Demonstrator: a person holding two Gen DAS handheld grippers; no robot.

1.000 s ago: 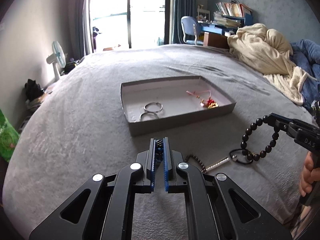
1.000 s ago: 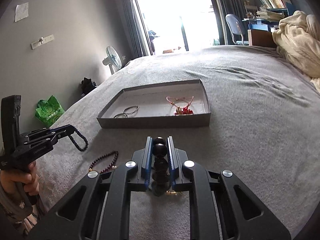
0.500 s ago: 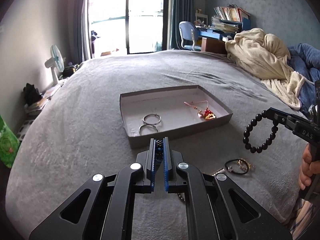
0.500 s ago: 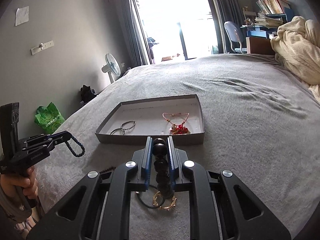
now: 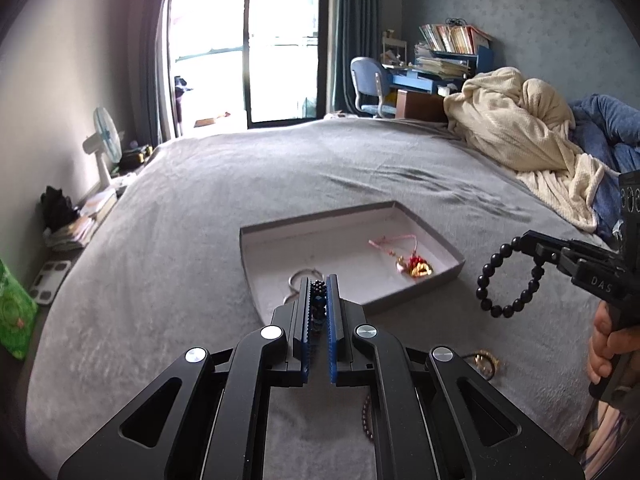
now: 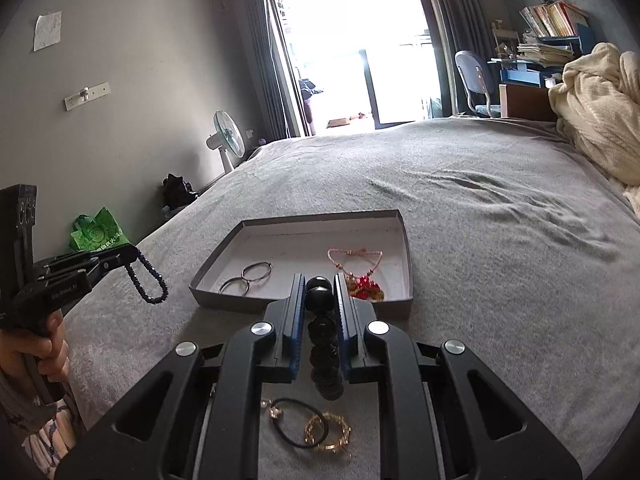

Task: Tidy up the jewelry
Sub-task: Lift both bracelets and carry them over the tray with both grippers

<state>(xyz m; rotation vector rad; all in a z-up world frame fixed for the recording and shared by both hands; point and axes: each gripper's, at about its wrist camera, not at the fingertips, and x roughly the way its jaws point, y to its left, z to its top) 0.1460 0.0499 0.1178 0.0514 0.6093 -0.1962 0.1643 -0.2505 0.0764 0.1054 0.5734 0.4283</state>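
Two bracelets are up in the air right now, one per gripper. The left gripper [image 5: 319, 286] is pinched tight on a small dark blue bead bracelet [image 6: 149, 280], which dangles in a loop below its tips. The right gripper [image 6: 319, 288] is clamped on a big black bead bracelet [image 5: 507, 280], its beads strung down between the blue pads.

Ahead on the grey bed cover [image 6: 500, 240] sits one shallow grey tray [image 6: 406, 240]. Inside it: two silver rings [image 6: 246, 276] on the left, one pink cord bracelet with red and gold charms [image 6: 362, 276] on the right.

Near side, loose on the cover under the right gripper: one black hair tie [image 6: 298, 424], one gold bangle [image 6: 330, 432], and a dark brown bead string [image 5: 366, 412] partly hidden under the left gripper.

Both grippers tilt down toward the tray's near edge, a hand [image 6: 38, 354] wrapped on each handle. A cream blanket [image 5: 516, 136] is heaped far right.
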